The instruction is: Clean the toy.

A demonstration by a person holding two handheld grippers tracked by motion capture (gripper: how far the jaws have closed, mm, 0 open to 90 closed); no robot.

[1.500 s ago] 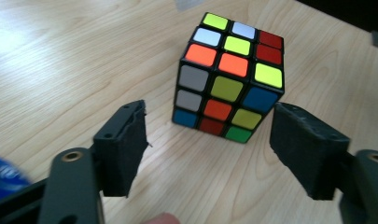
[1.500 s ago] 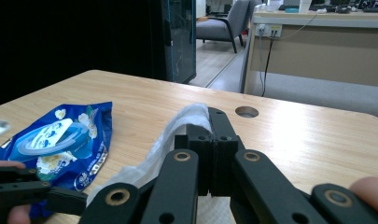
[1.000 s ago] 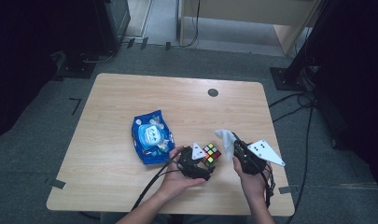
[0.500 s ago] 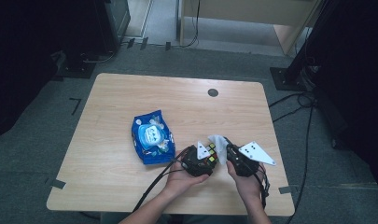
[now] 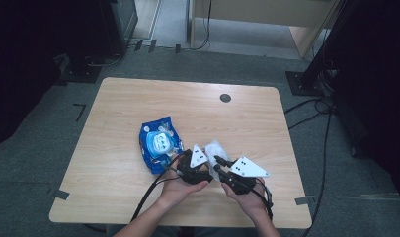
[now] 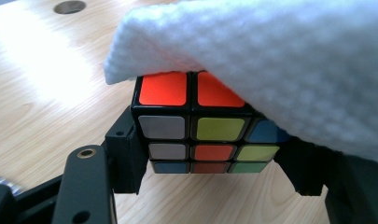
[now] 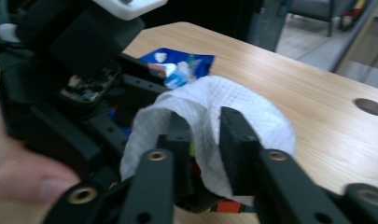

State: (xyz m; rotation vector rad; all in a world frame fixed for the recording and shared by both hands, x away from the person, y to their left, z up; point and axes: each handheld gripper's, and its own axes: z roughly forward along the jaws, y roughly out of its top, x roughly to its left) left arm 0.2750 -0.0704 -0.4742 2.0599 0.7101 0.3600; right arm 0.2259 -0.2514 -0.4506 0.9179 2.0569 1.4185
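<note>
A Rubik's cube sits between the jaws of my left gripper, which touch it on both sides, just above the table. The jaws drew in onto it a moment ago. A white wipe lies draped over the cube's top. In the high view the wipe hides the cube between my left gripper and my right gripper. My right gripper has just been opening. A fold of the wipe still hangs between its parted jaws, over the cube's coloured edge.
A blue snack packet lies flat just left of my hands on the wooden table. A round cable hole sits near the far edge. Cables trail off the near edge. Dark stands and cables surround the table on the floor.
My right gripper has moved left with the wipe until it meets the left one. The wipe now covers the cube, which showed bare before. Both hands sit closer together.
</note>
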